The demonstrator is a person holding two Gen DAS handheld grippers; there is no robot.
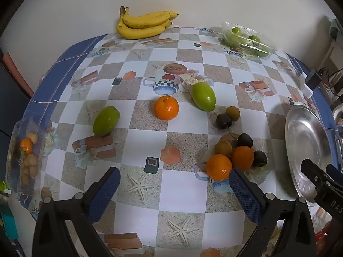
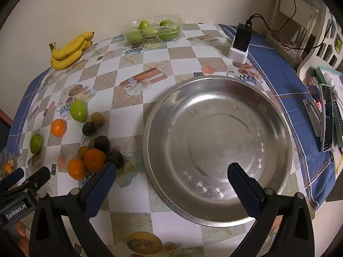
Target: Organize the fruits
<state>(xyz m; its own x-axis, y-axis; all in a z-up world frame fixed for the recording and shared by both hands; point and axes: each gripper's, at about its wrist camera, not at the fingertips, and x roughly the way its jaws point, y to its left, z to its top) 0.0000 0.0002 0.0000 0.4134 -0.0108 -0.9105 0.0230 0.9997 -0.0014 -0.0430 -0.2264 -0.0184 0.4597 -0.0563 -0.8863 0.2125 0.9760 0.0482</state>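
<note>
Loose fruit lies on the checkered table: a cluster of two oranges (image 1: 219,167), brown and dark purple fruits (image 1: 245,139), a lone orange (image 1: 166,108), two green mangoes (image 1: 203,96) (image 1: 106,120) and a banana bunch (image 1: 143,24) at the back. An empty steel bowl (image 2: 216,150) sits on the right. My left gripper (image 1: 174,189) is open and empty, hovering just before the cluster. My right gripper (image 2: 171,184) is open and empty over the bowl's near rim; the cluster (image 2: 94,158) lies to its left.
A clear box of green fruits (image 2: 153,31) stands at the back. A clear tray with small fruits (image 1: 25,156) sits at the left edge. A charger block (image 2: 241,42) with cables, a phone (image 2: 327,117) and clutter lie at the right.
</note>
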